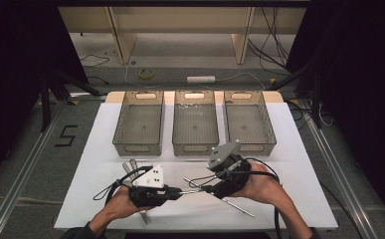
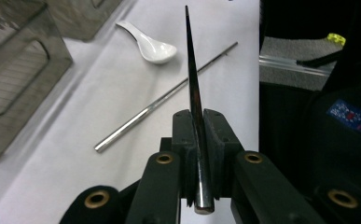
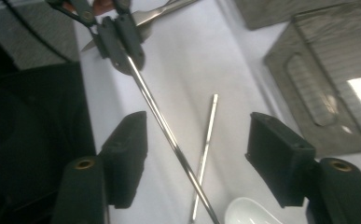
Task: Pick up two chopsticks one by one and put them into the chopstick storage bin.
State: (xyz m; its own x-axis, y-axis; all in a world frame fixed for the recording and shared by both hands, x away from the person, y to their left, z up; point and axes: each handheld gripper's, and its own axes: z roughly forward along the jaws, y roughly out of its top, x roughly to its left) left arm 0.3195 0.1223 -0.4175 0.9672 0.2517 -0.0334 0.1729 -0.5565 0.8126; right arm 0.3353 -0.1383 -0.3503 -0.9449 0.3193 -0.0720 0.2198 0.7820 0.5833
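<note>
We see the left claw (image 2: 200, 140) pinching a slim, shiny metal chopstick (image 2: 193, 93) that tapers to a point, held above the white worktop (image 1: 289, 164) near its front edge. The right claw (image 3: 197, 158) stands spread, the chopstick running untouched between its pads. The left gripper view adds a glossy white spoon (image 2: 149, 44) and a second chopstick (image 2: 164, 98) lying flat.

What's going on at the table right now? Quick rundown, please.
Left gripper clamped on a metal chopstick. Right gripper jaws wide open around it, not touching. Second chopstick and white spoon lie on the table. Nothing in the way.
</note>
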